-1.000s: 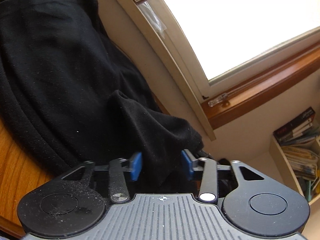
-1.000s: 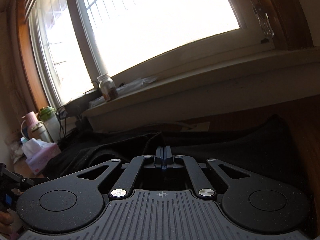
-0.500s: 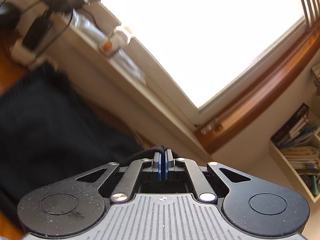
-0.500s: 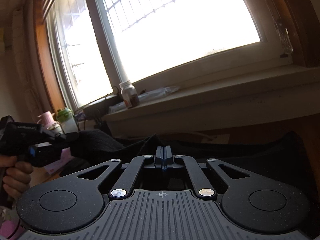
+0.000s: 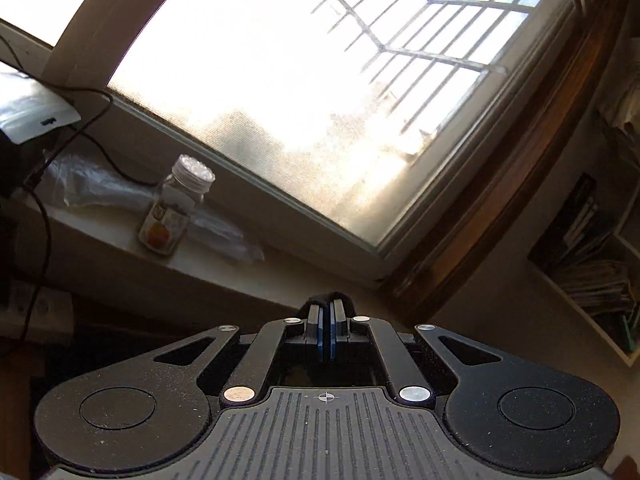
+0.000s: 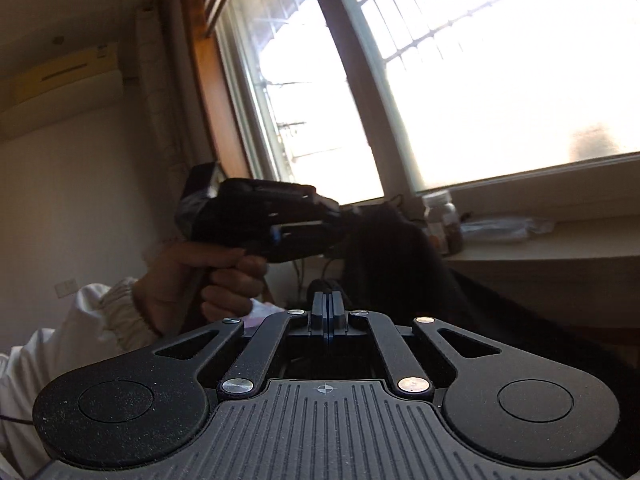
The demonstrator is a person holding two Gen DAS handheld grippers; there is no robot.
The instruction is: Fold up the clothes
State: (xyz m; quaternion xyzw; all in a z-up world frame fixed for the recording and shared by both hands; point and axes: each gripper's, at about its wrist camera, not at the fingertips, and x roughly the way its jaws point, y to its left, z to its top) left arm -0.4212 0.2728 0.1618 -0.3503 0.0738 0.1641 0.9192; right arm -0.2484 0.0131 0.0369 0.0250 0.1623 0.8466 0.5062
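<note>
The black garment [image 6: 400, 256] hangs in the air between my two grippers, above the table. In the left wrist view my left gripper [image 5: 326, 322] is shut, and a small fold of black cloth [image 5: 329, 297] pokes out over its blue pads. The right wrist view shows my right gripper [image 6: 327, 308] shut on another bit of the cloth [image 6: 325, 283]. The same view shows my left gripper [image 6: 342, 216] higher up on the left, held by a hand [image 6: 192, 276] in a white sleeve [image 6: 80, 320]. The cloth drapes from it down to the right.
A wide window sill runs ahead with a glass jar [image 5: 176, 212] and a plastic bag [image 5: 100, 192] on it. A cable [image 5: 44, 216] and a power strip [image 5: 36, 312] are at the left. A bookshelf [image 5: 592, 264] stands at the right, and an air conditioner [image 6: 60, 76] hangs on the left wall.
My left gripper's jaws closed on the black cloth. Both grippers then rose, lifting the garment off the wooden table, and the left gripper came into the right wrist view.
</note>
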